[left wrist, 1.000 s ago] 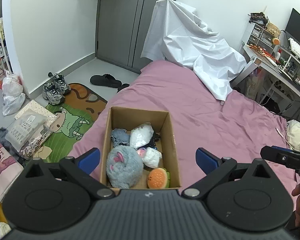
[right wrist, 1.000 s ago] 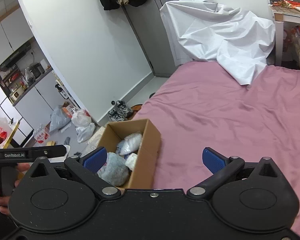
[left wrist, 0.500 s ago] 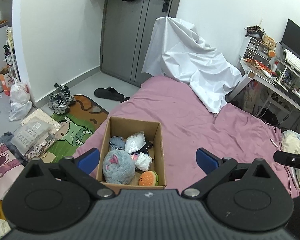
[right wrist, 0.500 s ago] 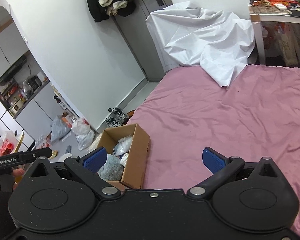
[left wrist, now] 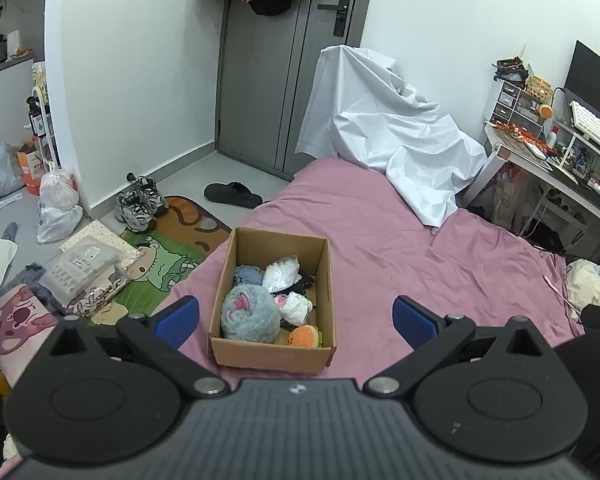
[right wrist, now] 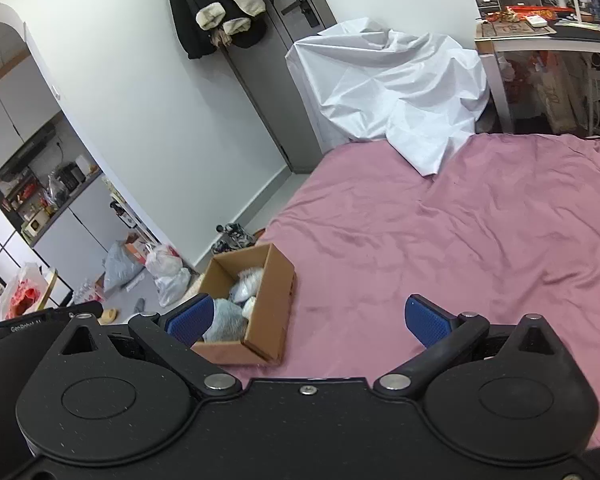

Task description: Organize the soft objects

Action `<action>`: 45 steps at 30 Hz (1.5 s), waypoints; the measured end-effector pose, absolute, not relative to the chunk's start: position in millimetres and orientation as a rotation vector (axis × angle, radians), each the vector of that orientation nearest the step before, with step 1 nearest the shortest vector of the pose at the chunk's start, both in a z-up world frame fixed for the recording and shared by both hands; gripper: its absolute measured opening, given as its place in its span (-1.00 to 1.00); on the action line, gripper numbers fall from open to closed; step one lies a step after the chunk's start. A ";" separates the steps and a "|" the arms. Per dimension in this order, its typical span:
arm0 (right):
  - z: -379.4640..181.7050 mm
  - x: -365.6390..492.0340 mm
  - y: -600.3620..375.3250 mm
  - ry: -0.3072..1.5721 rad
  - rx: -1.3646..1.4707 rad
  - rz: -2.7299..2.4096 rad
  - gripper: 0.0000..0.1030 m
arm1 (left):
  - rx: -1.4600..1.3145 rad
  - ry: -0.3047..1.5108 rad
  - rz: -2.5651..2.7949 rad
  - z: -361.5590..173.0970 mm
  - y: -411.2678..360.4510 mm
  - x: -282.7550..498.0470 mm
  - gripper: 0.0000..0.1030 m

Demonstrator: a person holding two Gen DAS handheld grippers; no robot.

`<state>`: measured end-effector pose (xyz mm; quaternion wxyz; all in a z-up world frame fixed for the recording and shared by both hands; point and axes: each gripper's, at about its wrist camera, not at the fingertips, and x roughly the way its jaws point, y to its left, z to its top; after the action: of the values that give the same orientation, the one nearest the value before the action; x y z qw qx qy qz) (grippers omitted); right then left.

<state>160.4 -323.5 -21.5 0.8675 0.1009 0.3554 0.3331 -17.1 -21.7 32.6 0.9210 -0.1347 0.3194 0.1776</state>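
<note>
A cardboard box (left wrist: 324, 276) sits on the pink bed near its left edge and holds several soft toys: a grey fluffy plush (left wrist: 249, 318), a burger plush (left wrist: 303, 336), a white crinkled item (left wrist: 281, 274) and a small white toy (left wrist: 297, 307). The box also shows in the right wrist view (right wrist: 278, 304). My left gripper (left wrist: 296, 316) is open and empty, held back above the box's near end. My right gripper (right wrist: 306, 318) is open and empty, to the right of the box over the bedsheet.
A white sheet (left wrist: 384, 136) drapes over something at the bed's far end. A desk (left wrist: 556, 168) with clutter stands at the right. Shoes (left wrist: 138, 202), a cartoon rug (left wrist: 168, 256), bags (left wrist: 58, 206) and packets lie on the floor at left. The door (left wrist: 288, 64) is shut.
Both grippers have pulled back and up from the box, so it looks smaller and farther away. Both stay open and empty.
</note>
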 end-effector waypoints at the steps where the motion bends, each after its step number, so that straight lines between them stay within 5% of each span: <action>1: -20.7 157.7 -325.7 0.745 0.210 0.698 1.00 | -0.275 0.658 0.361 32.7 -23.6 -18.8 0.98; 45: -5.5 137.2 -335.9 0.777 0.099 0.718 1.00 | -0.235 0.695 0.317 29.5 -56.5 -32.5 0.98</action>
<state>137.2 -335.9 -5.5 0.8622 0.0473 0.3705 0.3422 -32.5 -56.5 29.5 0.9213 -0.1145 0.3381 0.1545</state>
